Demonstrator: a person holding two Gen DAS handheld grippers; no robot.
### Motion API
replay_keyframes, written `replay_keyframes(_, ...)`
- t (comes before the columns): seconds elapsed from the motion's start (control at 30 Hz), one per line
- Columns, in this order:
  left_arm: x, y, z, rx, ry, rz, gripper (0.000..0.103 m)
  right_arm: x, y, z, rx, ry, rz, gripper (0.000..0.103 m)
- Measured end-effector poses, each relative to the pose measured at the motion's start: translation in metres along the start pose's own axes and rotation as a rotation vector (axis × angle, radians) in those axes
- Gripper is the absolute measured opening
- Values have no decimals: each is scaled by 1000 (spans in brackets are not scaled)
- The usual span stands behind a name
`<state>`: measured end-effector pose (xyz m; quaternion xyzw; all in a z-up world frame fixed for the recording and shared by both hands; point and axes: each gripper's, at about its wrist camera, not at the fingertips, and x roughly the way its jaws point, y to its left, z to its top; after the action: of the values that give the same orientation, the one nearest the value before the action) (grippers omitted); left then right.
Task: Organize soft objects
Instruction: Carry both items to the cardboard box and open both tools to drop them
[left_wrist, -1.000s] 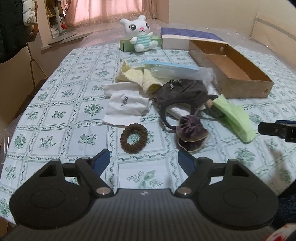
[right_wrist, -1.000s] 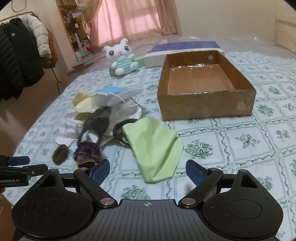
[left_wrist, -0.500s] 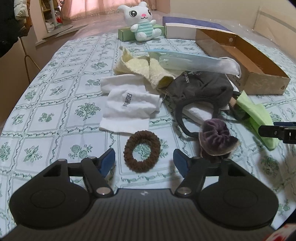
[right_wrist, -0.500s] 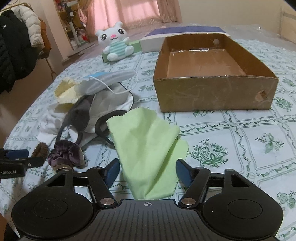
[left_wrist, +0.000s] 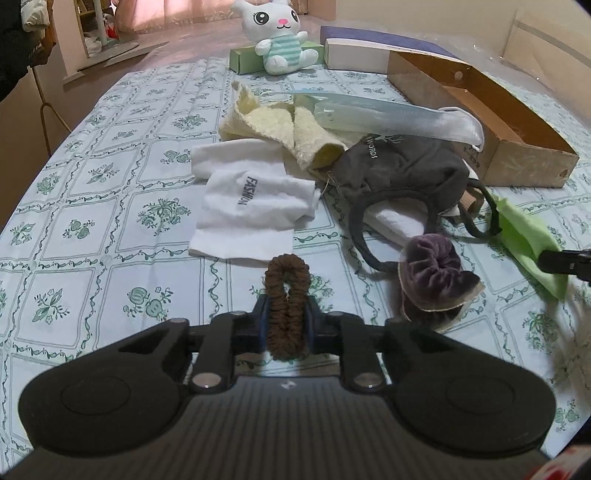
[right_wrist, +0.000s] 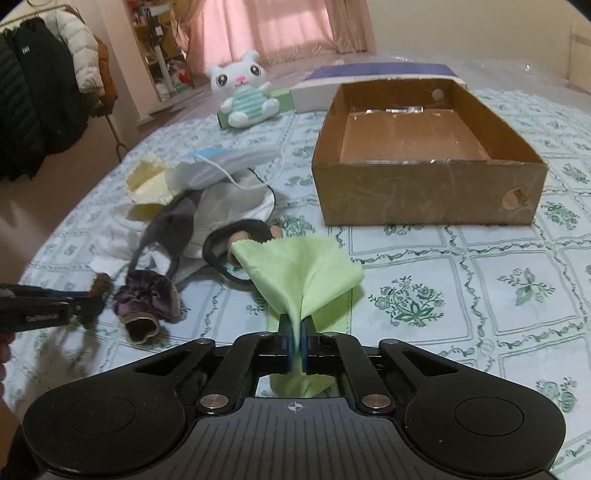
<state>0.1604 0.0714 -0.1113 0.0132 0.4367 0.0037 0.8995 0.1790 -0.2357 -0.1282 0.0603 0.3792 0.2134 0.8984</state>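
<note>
Grippers both clamped: my left gripper (left_wrist: 286, 319) squeezes brown scrunchie (left_wrist: 286, 295) (frame centre); my right gripper (right_wrist: 295, 343) pinches green cloth (right_wrist: 303, 273), cardboard box (right_wrist: 424, 199) upper right.

Matte black handheld tools with blue-padded fingers

The left tool (left_wrist: 286, 317) has a wide black body: a ribbed, finely grooved centre plate with a small pale mark, flanked by two rounded lobes each bearing a shallow circular recess. Angular black linkage arms run forward from silver round-headed screws to short fingers faced with blue pads (left_wrist: 261, 320). The right tool (right_wrist: 296, 345) is built alike, its ribbed plate carrying a white crosshair mark, two silver screws at the arm pivots, smaller screws farther forward, and blue pads (right_wrist: 287, 347). Seen side-on from the right wrist, the left tool shows white lettering on its black side.
</note>
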Motion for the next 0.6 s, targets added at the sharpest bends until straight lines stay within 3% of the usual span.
replay_keyframes(0.3, -52, -22, 16, 20, -101, -32, 16, -49, -6, 19, 12, -106, 29, 3)
replay_keyframes(0.6, -74, -84, 86, 120, -222, -153, 17, -77, -28, 71, -10, -217, 31, 3)
